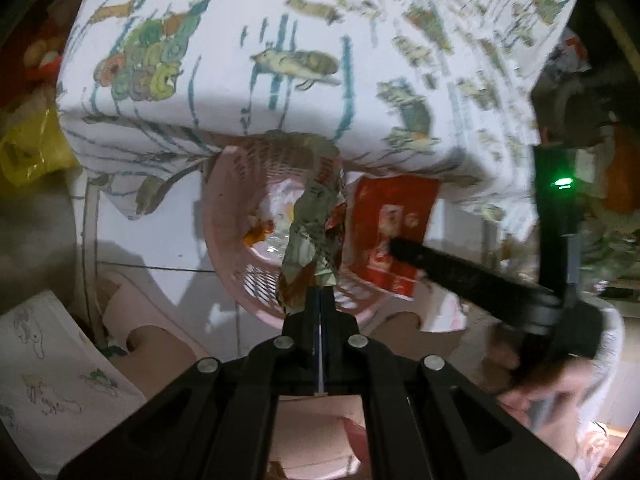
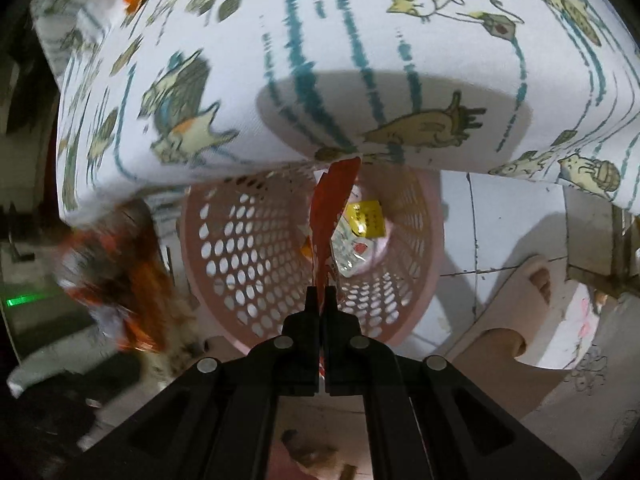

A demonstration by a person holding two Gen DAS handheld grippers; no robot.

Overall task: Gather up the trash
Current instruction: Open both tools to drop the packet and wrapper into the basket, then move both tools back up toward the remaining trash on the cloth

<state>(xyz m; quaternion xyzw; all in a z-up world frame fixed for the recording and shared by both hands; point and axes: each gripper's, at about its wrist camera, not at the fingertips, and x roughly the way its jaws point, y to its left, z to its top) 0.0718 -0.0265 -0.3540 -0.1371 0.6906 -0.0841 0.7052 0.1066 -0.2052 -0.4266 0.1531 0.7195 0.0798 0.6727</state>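
A pink perforated trash basket (image 1: 236, 184) stands on the floor by the bed, and also fills the right wrist view (image 2: 248, 248). My left gripper (image 1: 321, 292) is shut on a crumpled green-grey wrapper (image 1: 312, 224) held over the basket's mouth. My right gripper (image 2: 320, 292) is shut on a red snack packet (image 2: 330, 200), edge-on above the basket; the same packet (image 1: 394, 220) and the right gripper (image 1: 396, 246) show in the left wrist view. Several wrappers, one yellow (image 2: 366, 218), lie at the basket's bottom.
A bed with a white cat-print sheet (image 1: 320, 40) overhangs the basket. A yellow plastic bag (image 1: 28, 152) lies at left. The white tiled floor (image 2: 500, 220) and the person's slippered feet (image 2: 532, 284) are beside the basket.
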